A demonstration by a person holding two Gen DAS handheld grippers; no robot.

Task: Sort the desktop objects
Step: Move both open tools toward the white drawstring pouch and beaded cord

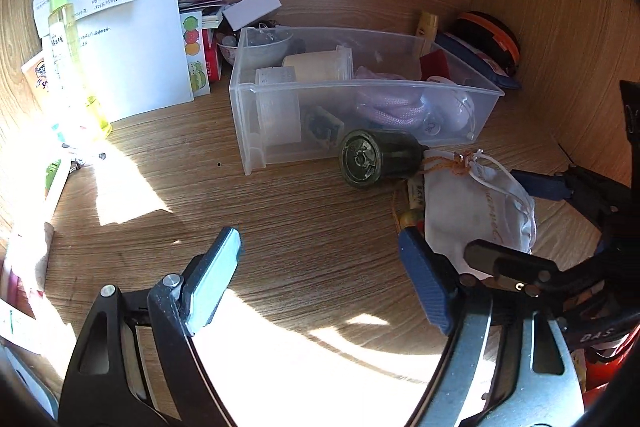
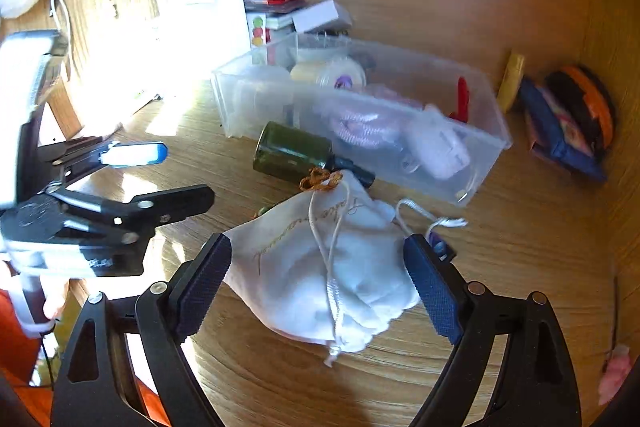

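Right gripper (image 2: 316, 283) stands spread astride the white pouch (image 2: 320, 267) on the desk (image 2: 500, 267); pads seemingly not pressing. Close on the bulk, clear of drawstrings. Left gripper (image 1: 320, 279) spread, empty.

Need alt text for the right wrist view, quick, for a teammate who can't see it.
The right gripper stands open around a white drawstring pouch lying on the wooden desk. Behind the pouch a dark green bottle lies on its side against a clear plastic bin of small items. The left gripper, also open, shows at left.
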